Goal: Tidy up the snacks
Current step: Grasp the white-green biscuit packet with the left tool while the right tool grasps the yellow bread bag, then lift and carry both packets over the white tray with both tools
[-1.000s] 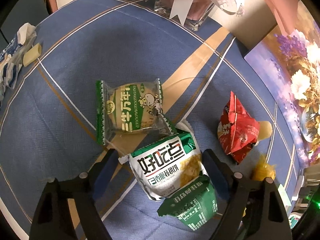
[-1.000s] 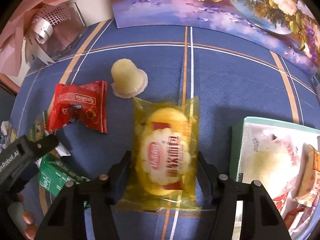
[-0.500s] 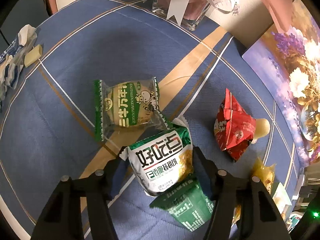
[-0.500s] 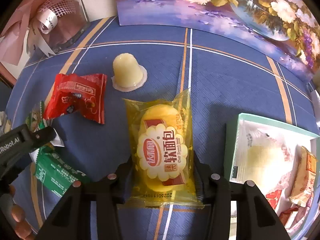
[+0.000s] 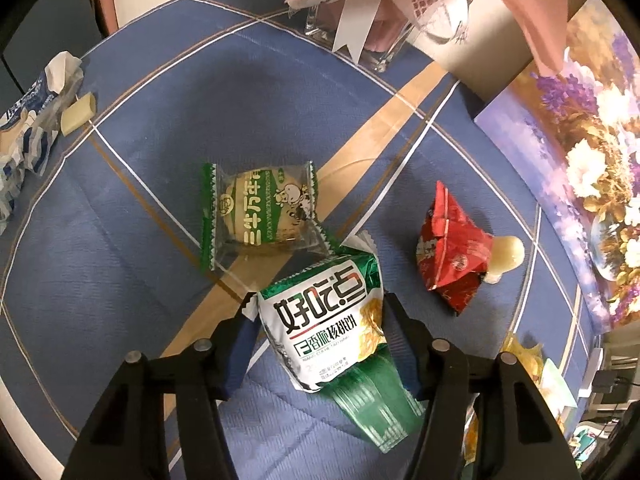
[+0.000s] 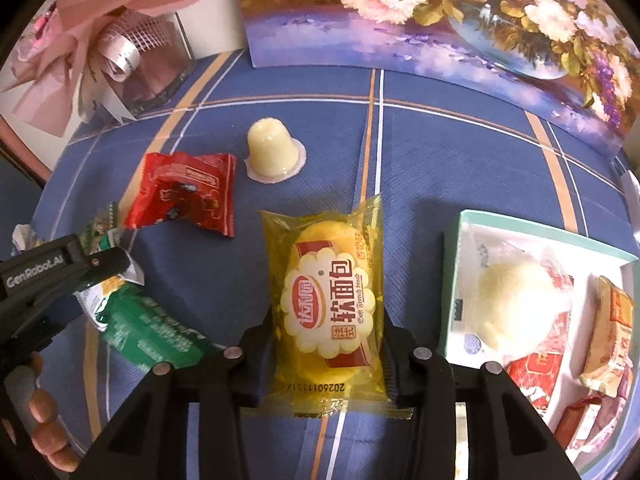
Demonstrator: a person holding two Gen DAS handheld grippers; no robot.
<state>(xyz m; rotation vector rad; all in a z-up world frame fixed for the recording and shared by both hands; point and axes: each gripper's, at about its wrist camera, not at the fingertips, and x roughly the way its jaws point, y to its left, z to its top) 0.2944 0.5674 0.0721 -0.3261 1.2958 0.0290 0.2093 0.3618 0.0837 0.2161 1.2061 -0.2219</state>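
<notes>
While the left gripper (image 5: 320, 312) pinches the walnut-cookie packet (image 5: 324, 320), the right gripper (image 6: 326, 330) is closing on the yellow bread packet (image 6: 328, 300).

The yellow bread packet (image 6: 328, 312) reads "软面包", "Soft French bread" and "20260111". "GenRoboAI" marks the left gripper (image 6: 36, 270). The white-and-green biscuit packet (image 5: 324, 328) reads "好吃点".

Bare worktop (image 6: 460, 168) lies open between the jelly cup (image 6: 273, 151) and the snack tray (image 6: 452, 276); the flower painting (image 6: 440, 20) and gift bouquet (image 6: 120, 52) block the far edge

Flower painting (image 6: 440, 20), pink ribbon bouquet (image 6: 100, 28)
</notes>
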